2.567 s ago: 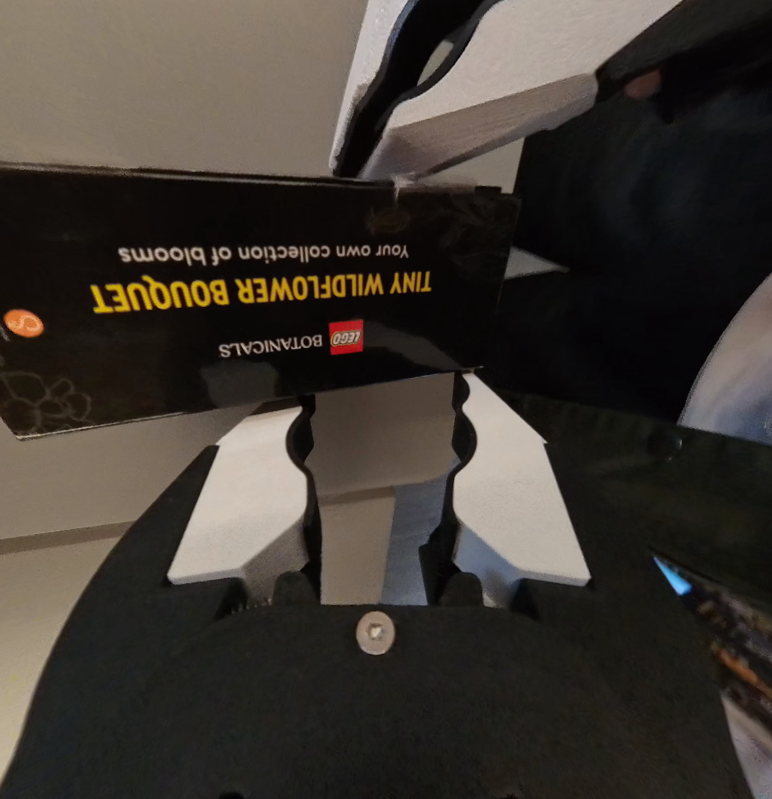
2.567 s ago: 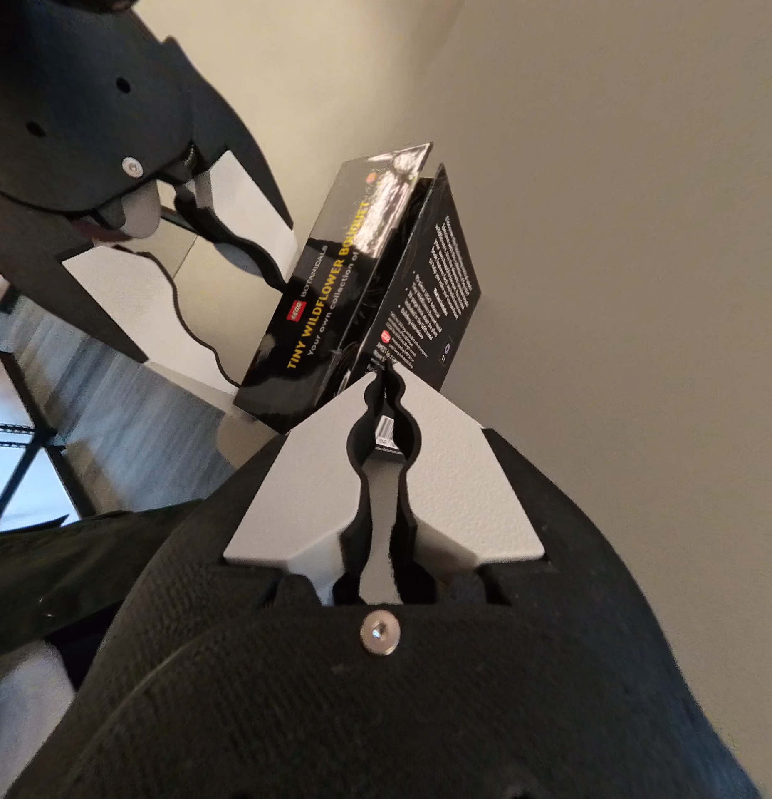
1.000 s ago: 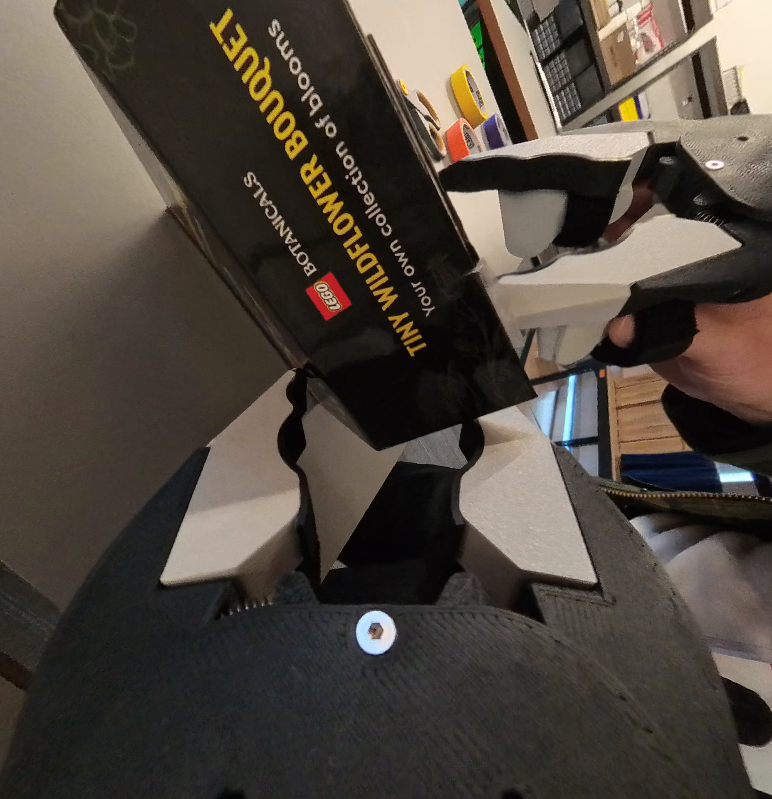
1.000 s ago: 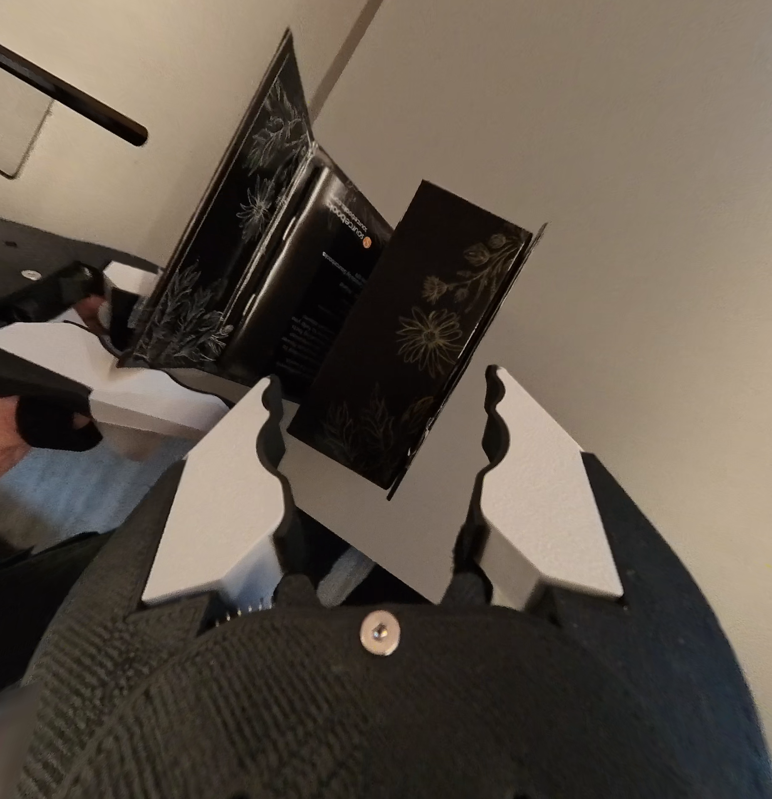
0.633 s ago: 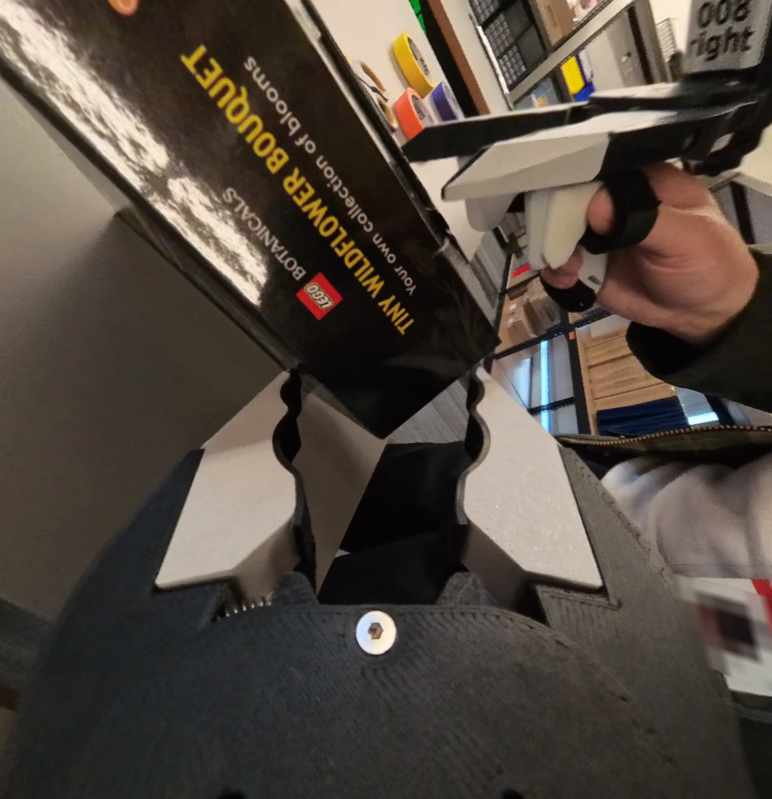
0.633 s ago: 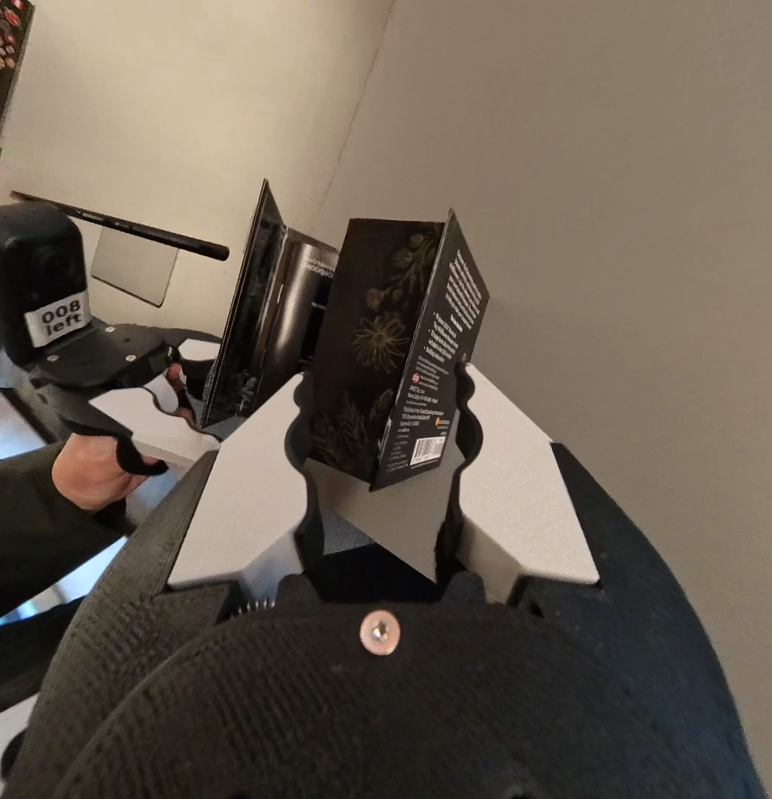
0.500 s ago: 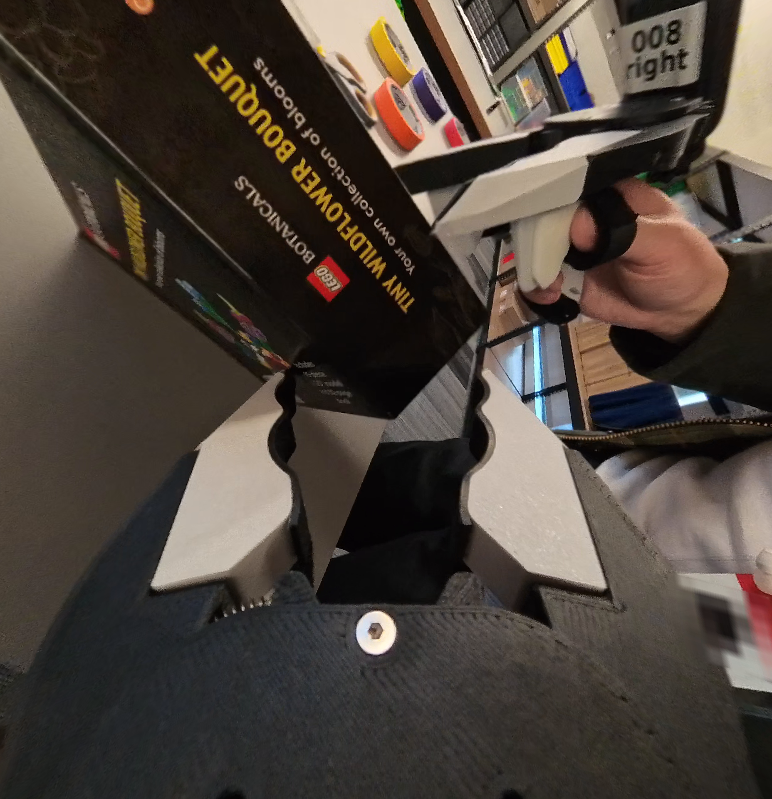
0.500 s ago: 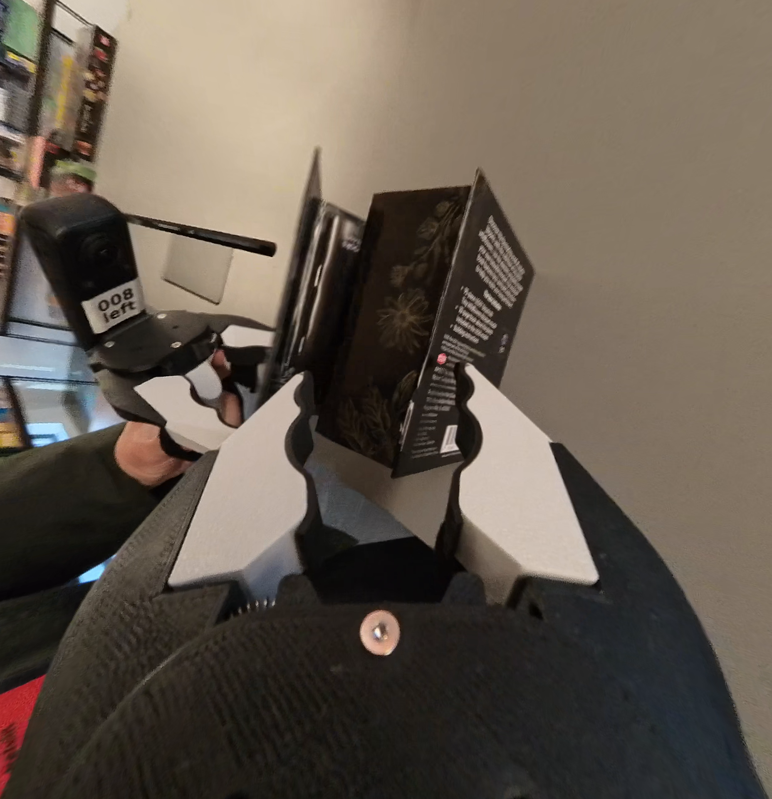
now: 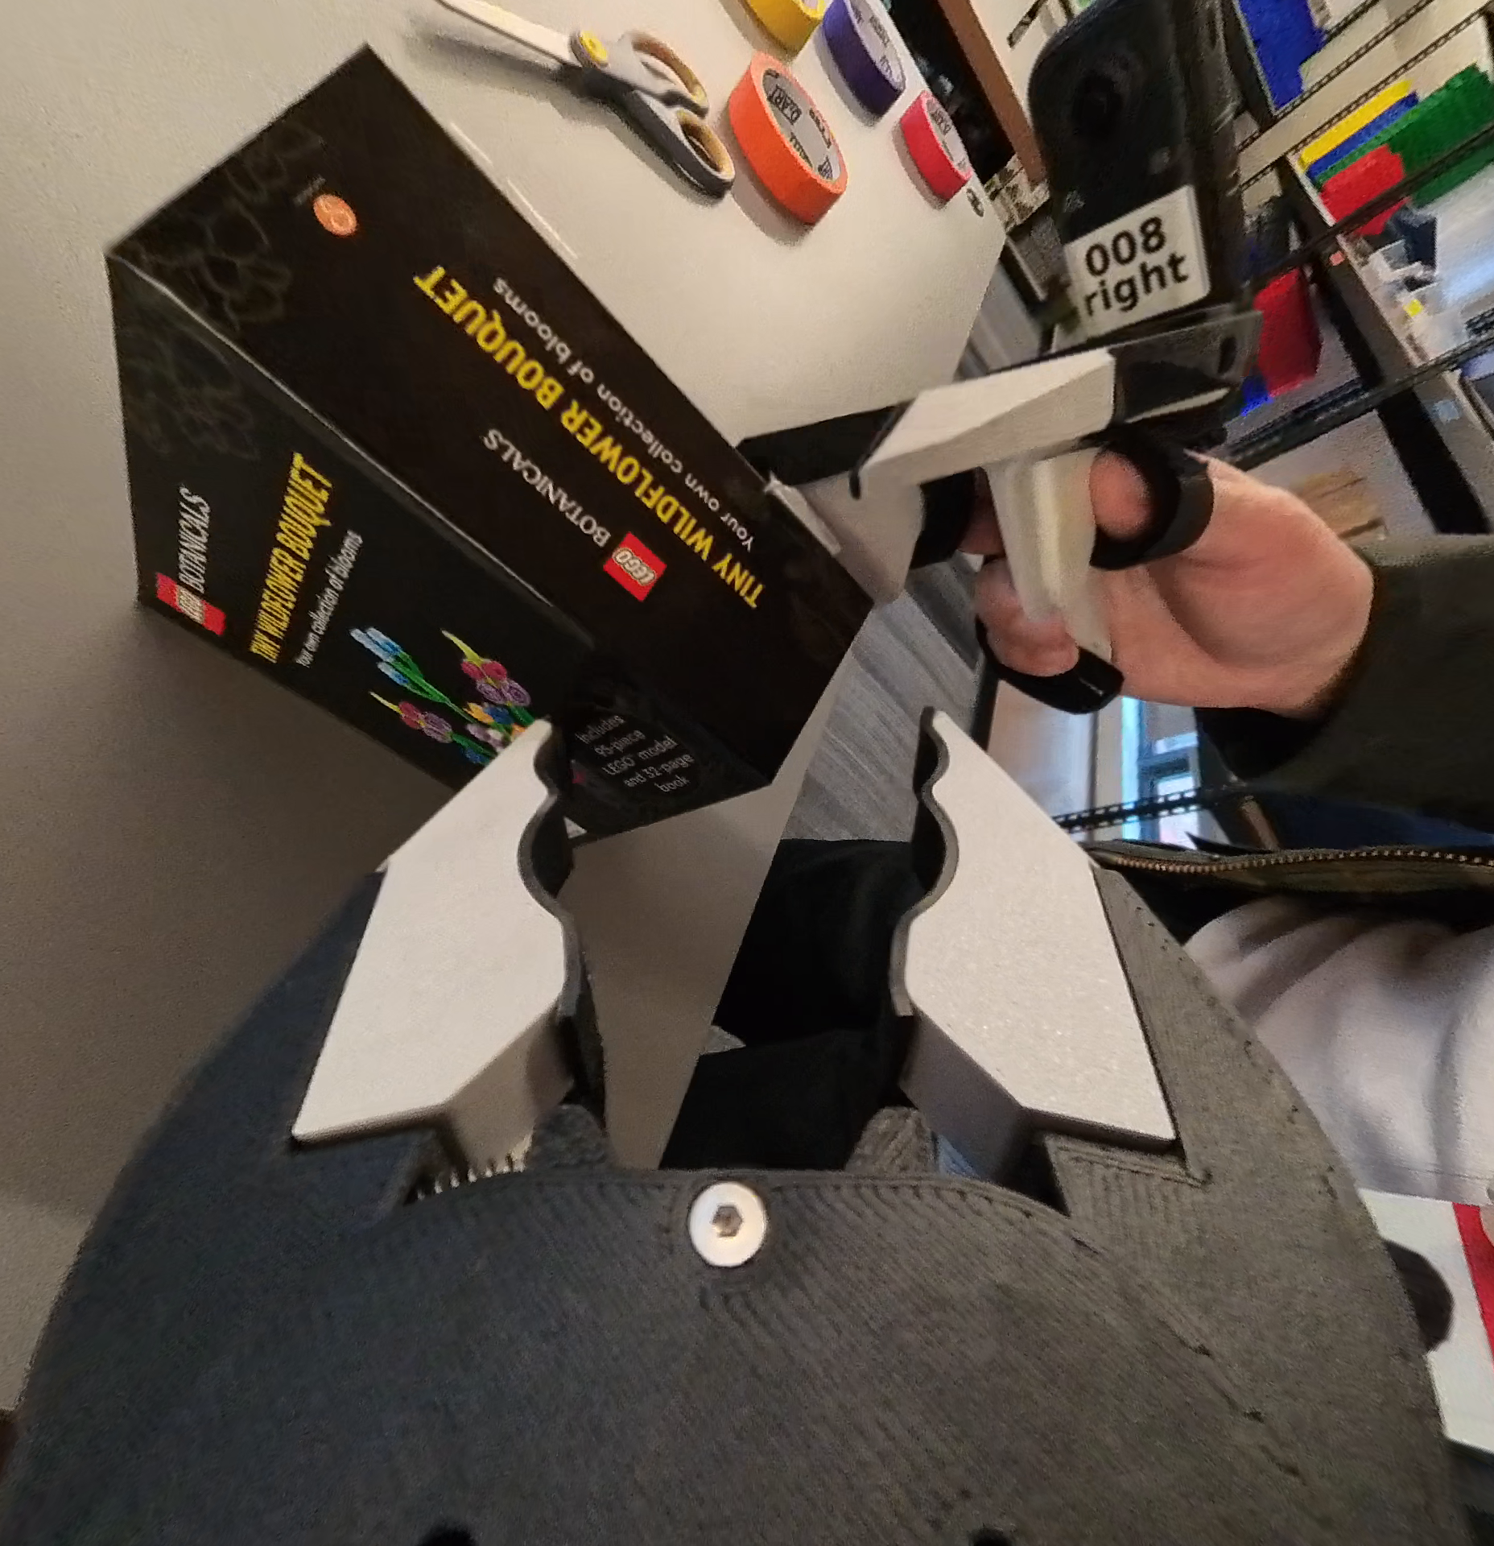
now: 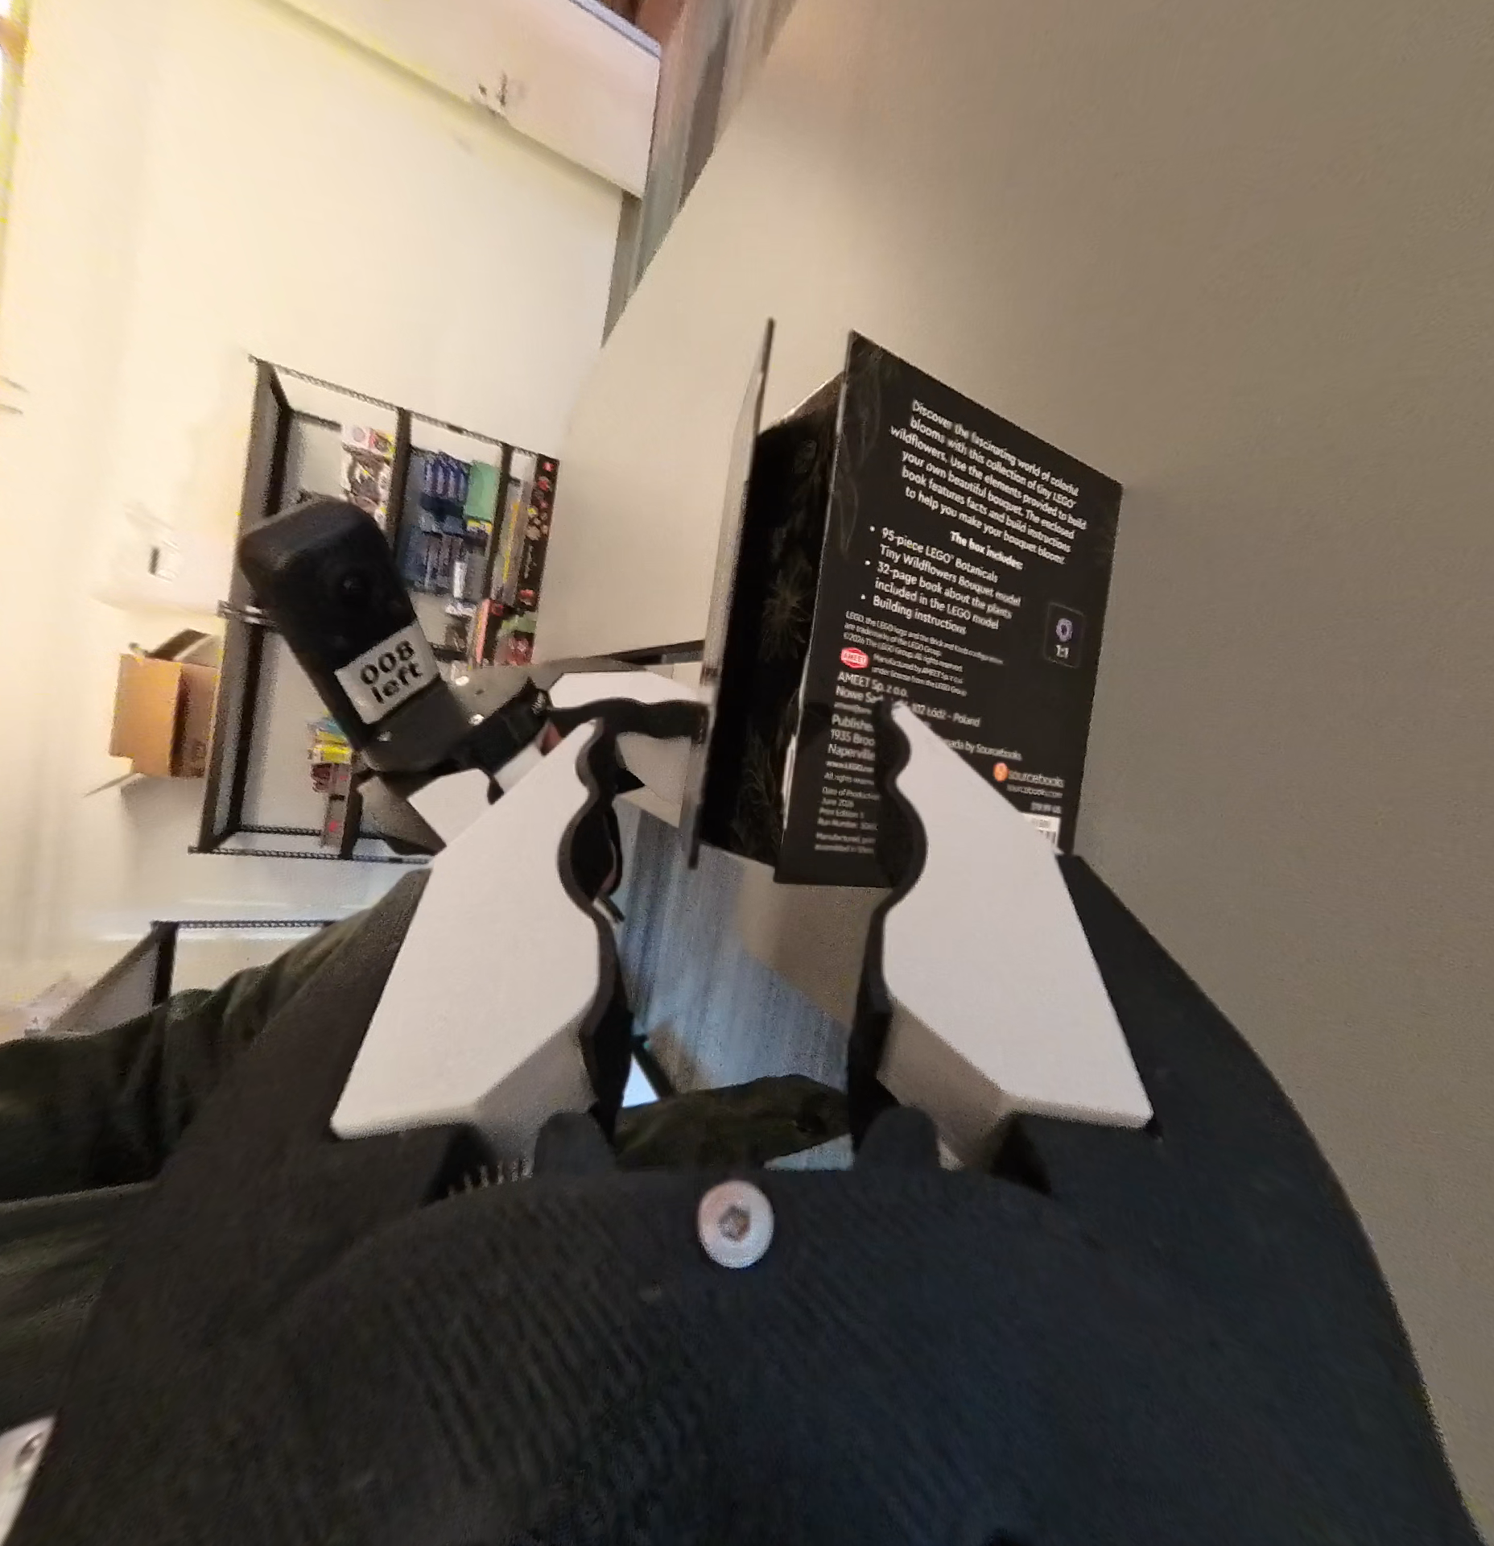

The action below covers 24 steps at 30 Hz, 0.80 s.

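Note:
A black box point(image 9: 509, 468) with yellow lettering and a flower picture stands on the white table point(image 9: 769, 318). My left gripper point(image 9: 735, 724) is open, and the box's near corner lies between its fingertips, close to the left finger point(image 9: 468, 903). My right gripper point(image 10: 744, 719) is open too, with a lower corner of the box point(image 10: 953, 602) between its tips. The box's thin flap point(image 10: 737, 535) stands ajar. The right gripper point(image 9: 777, 477), held by a hand, touches the box's end in the left wrist view. The left gripper point(image 10: 685, 736) reaches the flap in the right wrist view.
Scissors point(image 9: 618, 84) and orange point(image 9: 785, 142), purple point(image 9: 861, 50) and red point(image 9: 936, 142) tape rolls lie on the table beyond the box. Wire shelves with coloured bins point(image 9: 1396, 151) stand behind. A dark sleeve point(image 9: 1438, 686) and a cardboard carton point(image 10: 162, 719) are in view. The gap from one gripper's tips to the other's is roughly 5 cm.
The right gripper, shut on the box's edge 2.6 s ago, has opened. Both views have swung round the box, and its flower face now shows in the left wrist view.

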{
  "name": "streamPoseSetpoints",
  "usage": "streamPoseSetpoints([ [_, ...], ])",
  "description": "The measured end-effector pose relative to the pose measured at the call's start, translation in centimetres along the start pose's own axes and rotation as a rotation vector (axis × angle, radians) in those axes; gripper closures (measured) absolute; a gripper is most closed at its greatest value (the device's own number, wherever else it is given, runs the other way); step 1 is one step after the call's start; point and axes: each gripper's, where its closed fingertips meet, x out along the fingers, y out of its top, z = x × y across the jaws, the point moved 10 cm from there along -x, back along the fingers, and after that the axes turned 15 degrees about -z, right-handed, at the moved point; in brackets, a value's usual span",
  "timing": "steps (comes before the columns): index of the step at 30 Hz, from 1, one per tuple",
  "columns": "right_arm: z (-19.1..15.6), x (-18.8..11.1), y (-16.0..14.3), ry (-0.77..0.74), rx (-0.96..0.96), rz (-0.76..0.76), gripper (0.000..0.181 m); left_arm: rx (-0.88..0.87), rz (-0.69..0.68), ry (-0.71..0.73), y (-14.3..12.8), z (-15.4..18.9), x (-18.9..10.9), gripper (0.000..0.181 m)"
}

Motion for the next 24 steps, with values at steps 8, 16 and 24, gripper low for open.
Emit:
streamPoseSetpoints([
  [8, -0.2, 0.6, 1.0, 0.060, 0.045, -0.007, 0.118, -0.041, -0.045, 0.032, 1.4, -0.1, 0.3, 0.101],
  [16, 1.7, 0.4, 0.0, 0.037, 0.170, -0.020, 0.167, -0.156, -0.052, 0.185, 2.1, -0.2, 0.7, 0.129],
  [24, 1.8, 0.2, -0.1, 0.033, 0.121, -0.020, 0.168, -0.196, -0.052, 0.197, 2.4, -0.3, 1.2, 0.119],
])
